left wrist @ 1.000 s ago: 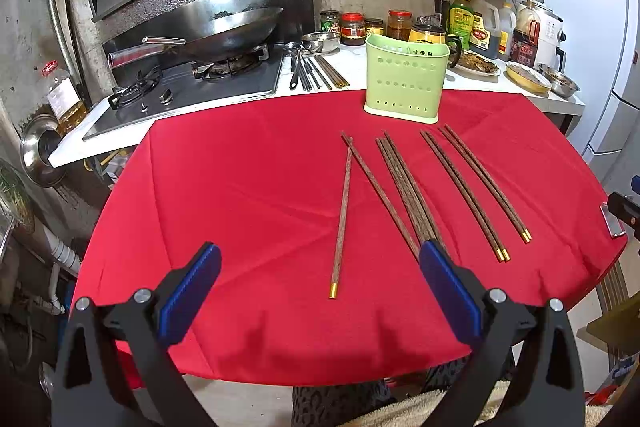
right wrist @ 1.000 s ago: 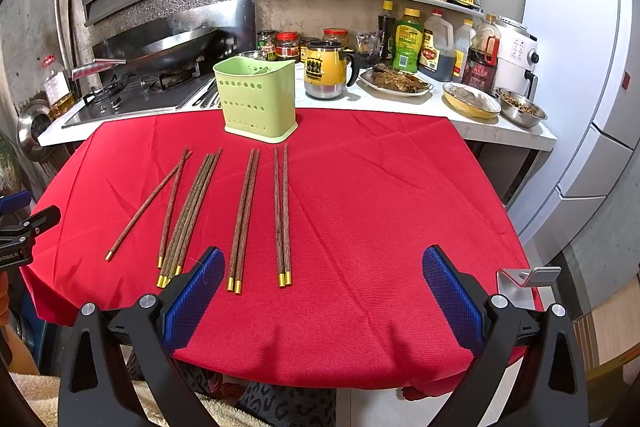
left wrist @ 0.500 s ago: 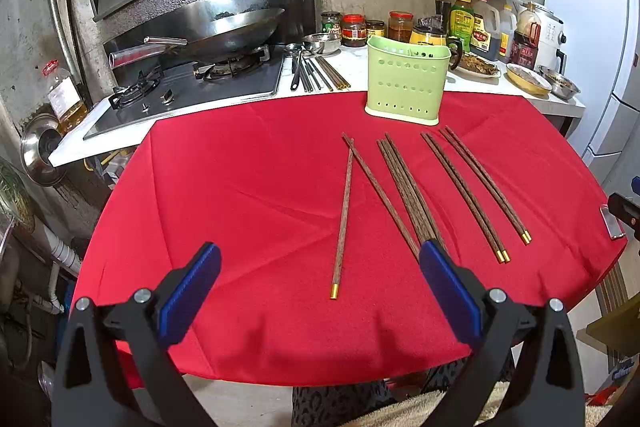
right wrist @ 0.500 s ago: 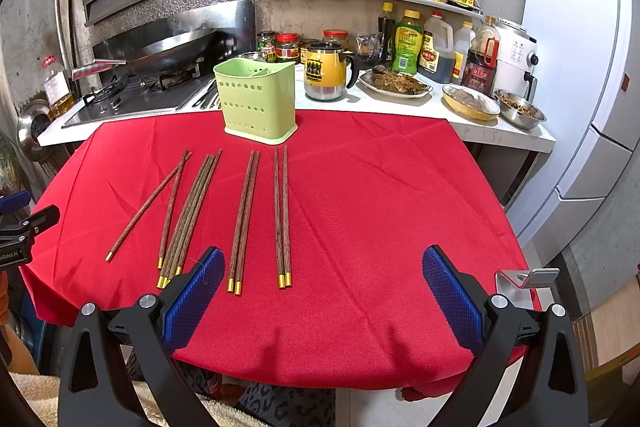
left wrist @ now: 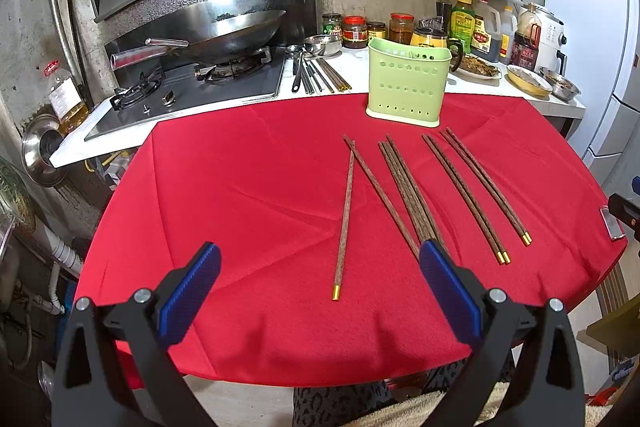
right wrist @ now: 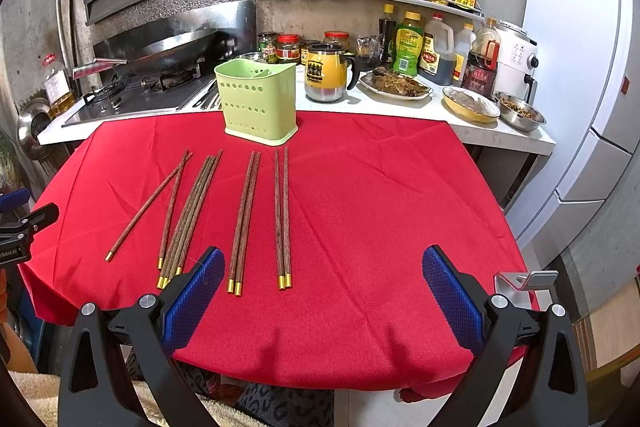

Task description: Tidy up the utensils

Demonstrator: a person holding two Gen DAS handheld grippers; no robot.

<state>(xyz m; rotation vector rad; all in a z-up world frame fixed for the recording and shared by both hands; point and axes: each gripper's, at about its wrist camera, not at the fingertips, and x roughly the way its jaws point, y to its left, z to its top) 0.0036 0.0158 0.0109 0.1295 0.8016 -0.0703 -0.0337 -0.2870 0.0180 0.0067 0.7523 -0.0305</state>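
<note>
Several dark wooden chopsticks with gold tips [left wrist: 400,183] [right wrist: 244,219] lie fanned on the red tablecloth [left wrist: 248,195] [right wrist: 380,195]. A pale green perforated utensil holder [left wrist: 407,83] [right wrist: 259,103] stands upright at the cloth's far edge, behind the chopsticks. My left gripper [left wrist: 318,291] hangs open over the near table edge, with one lone chopstick [left wrist: 345,219] ending between its blue pads. My right gripper [right wrist: 324,291] is open too, near the front edge, just right of the chopstick tips. Neither holds anything.
Behind the table runs a white counter with a gas stove and wok [left wrist: 224,35], loose spoons and chopsticks [left wrist: 316,73], a yellow mug [right wrist: 326,77], food dishes [right wrist: 394,85], jars and bottles. A white fridge [right wrist: 580,67] stands right.
Both views have shifted very slightly; the chopsticks and holder have not moved, and both grippers stay open.
</note>
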